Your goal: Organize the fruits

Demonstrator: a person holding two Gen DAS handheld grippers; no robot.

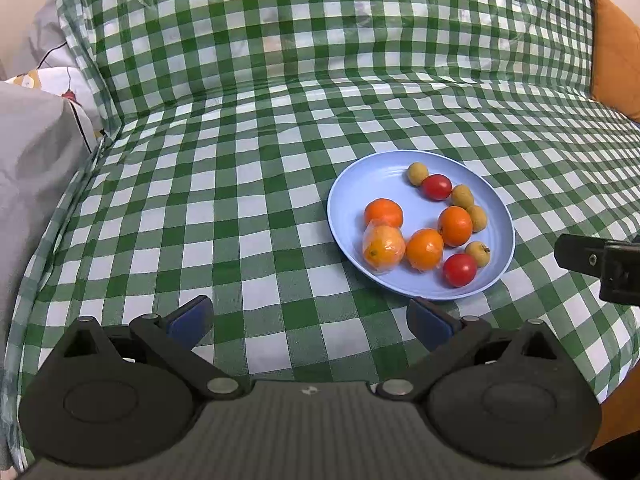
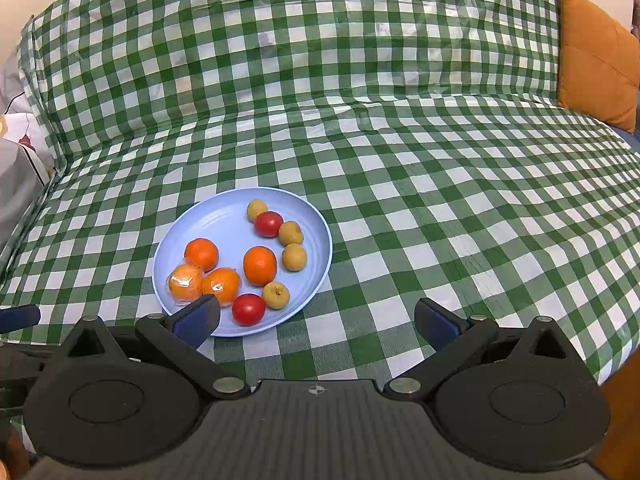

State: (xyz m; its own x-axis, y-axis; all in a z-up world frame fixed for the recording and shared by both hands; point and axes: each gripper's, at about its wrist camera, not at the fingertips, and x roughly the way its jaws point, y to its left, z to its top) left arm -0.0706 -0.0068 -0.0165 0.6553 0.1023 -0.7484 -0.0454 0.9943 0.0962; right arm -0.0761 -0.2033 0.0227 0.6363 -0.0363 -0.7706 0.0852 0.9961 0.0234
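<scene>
A light blue plate [image 1: 360,184] [image 2: 216,216] sits on the green checked cloth. It holds several oranges [image 1: 454,225] [image 2: 259,265], two of them wrapped in clear film [image 1: 383,248] [image 2: 185,283], two red tomatoes [image 1: 459,269] [image 2: 248,309] and several small tan longans [image 1: 417,173] [image 2: 294,257]. My left gripper [image 1: 310,320] is open and empty, in front of and left of the plate. My right gripper [image 2: 318,322] is open and empty, at the plate's near right edge; part of it shows in the left wrist view [image 1: 600,260].
The green checked cloth [image 1: 240,208] covers a sofa seat and backrest. An orange cushion [image 2: 596,72] leans at the back right. Grey patterned fabric [image 1: 36,152] lies at the left edge. The seat's front edge drops off at the lower right.
</scene>
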